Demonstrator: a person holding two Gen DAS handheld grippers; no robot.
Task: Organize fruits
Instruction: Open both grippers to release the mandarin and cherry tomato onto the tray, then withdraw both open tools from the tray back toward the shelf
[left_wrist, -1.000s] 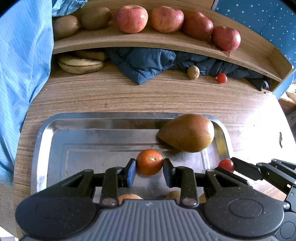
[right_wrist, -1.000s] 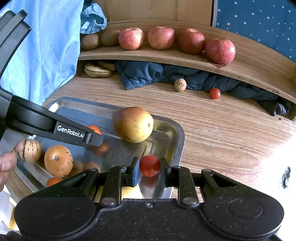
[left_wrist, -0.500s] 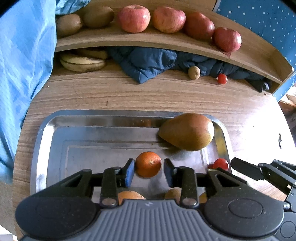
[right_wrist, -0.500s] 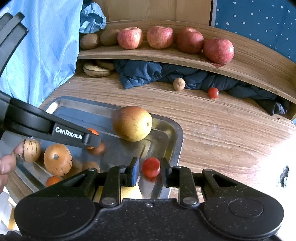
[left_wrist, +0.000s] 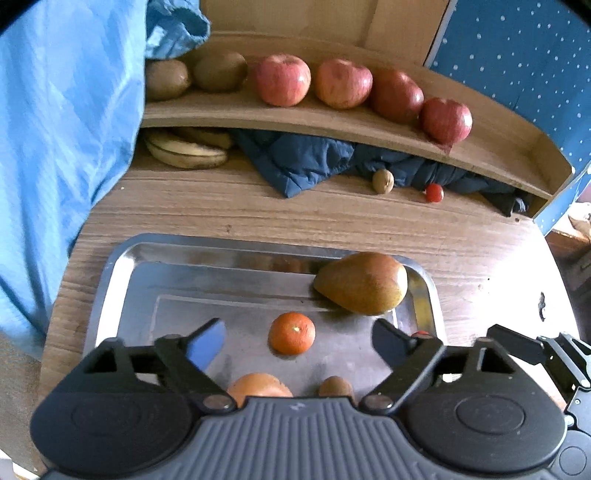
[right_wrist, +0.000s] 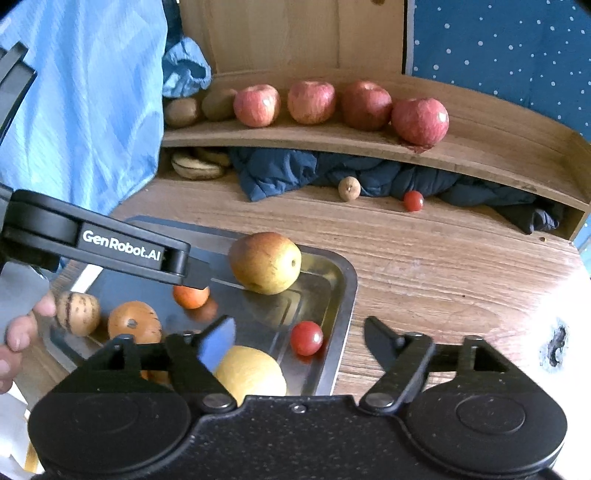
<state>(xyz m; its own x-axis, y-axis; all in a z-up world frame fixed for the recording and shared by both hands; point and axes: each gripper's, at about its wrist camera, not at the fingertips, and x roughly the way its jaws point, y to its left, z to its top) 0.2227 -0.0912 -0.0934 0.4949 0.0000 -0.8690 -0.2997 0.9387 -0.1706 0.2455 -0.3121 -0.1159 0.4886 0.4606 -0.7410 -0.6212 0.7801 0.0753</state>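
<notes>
Where the metal tray (left_wrist: 110, 280) lies on the wooden tabletop (left_wrist: 332, 218), its far rim leaves a broad bare strip of wood before the shelf (left_wrist: 332, 125); bare tabletop also lies right of the tray's right rim.

Left gripper (left_wrist: 295, 336): jaws spread wide, holding nothing. Small orange (left_wrist: 291, 332) sits on the tray floor between the fingers, touching neither. Right gripper (right_wrist: 299, 341): jaws likewise wide apart, empty. Cherry tomato (right_wrist: 306, 338) rests on the tray floor close to the right rim, between the fingers, apart from both.

Orange: round, bright, pale stem dot facing up. Tomato: glossy red, small highlight. Pear (left_wrist: 364, 282), brownish-green with a red blush, lies on its side in the tray's far right corner. More fruit lies at the near end of the tray, including a striped one (right_wrist: 77, 312) and a yellow one (right_wrist: 251, 371), partly hidden by the gripper.

Shelf top: four red apples (left_wrist: 282, 79) in a row, two kiwis (left_wrist: 219, 70) to their left. Beneath it: bananas (left_wrist: 184, 151), dark blue quilted cloth (left_wrist: 306, 162), a small brown fruit (left_wrist: 383, 181), a second tomato (left_wrist: 433, 192). Light blue fabric (left_wrist: 55, 147) hangs at left; dotted blue panel (left_wrist: 517, 55) at right.
</notes>
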